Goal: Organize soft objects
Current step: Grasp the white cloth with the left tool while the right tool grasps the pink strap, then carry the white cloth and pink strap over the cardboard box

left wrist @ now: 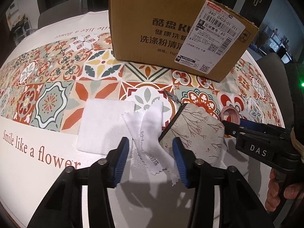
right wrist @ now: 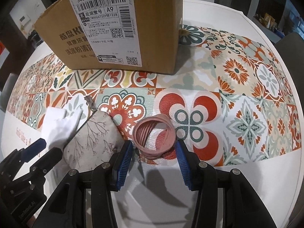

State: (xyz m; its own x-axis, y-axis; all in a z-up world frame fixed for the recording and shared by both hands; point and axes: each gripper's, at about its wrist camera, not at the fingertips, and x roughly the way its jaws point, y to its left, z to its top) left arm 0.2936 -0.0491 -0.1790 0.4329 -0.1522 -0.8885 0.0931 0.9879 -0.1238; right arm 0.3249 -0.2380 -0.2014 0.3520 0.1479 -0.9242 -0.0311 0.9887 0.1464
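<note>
A thin white cleaning cloth with printed lettering lies crumpled on the table, half over a folded white towel and the edge of a grey zip pouch printed with branches. My left gripper is open, its blue pads either side of the cloth's lower end without squeezing it. A bundle of pink hair bands rests just right of the pouch. My right gripper is open and straddles the near side of that bundle. Each gripper shows in the other's view, the right gripper and the left gripper.
An open brown cardboard box with a shipping label stands at the back of the round table, also the box close behind the pouch. A patterned tile-print tablecloth covers the table. A hand holds the right gripper's handle.
</note>
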